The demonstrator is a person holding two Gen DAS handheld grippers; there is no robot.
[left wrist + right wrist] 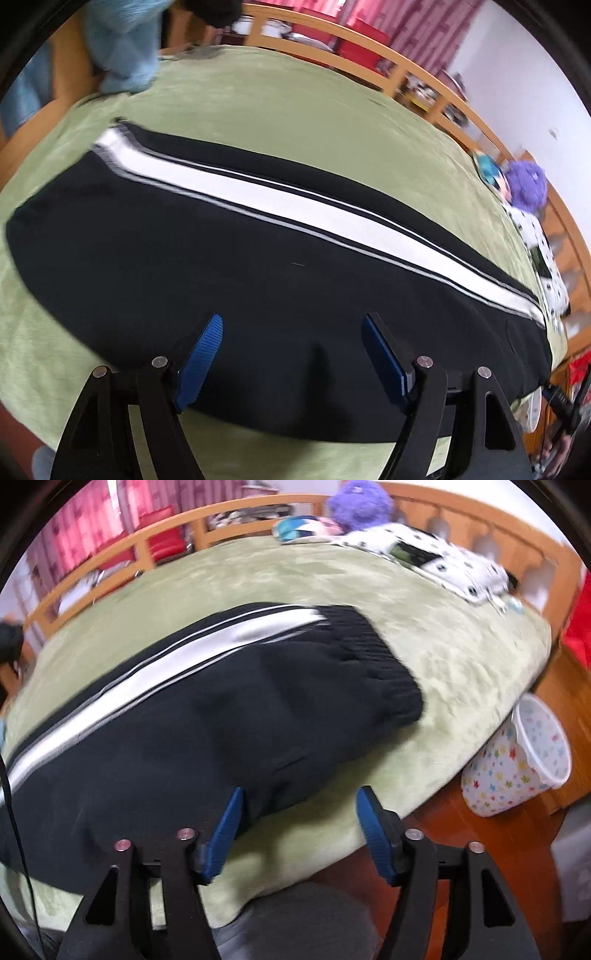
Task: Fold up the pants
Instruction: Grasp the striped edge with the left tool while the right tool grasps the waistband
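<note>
Black pants [229, 280] with a broad white side stripe lie flat and lengthwise on a green bed cover [280, 110]. In the right wrist view the pants [207, 731] end in a ribbed black waistband [376, 664] at the right. My left gripper [293, 325] is open and empty, just above the near edge of the pants. My right gripper [299, 794] is open and empty, over the pants' near edge beside the waistband end, its left pad [229, 819] against the black cloth.
A light blue garment [125, 48] lies at the bed's far left. A spotted white cloth [436, 561] and a purple plush toy [360, 504] lie at the far right. A wooden bed rail [369, 62] runs behind. A star-patterned bin [517, 757] stands on the floor.
</note>
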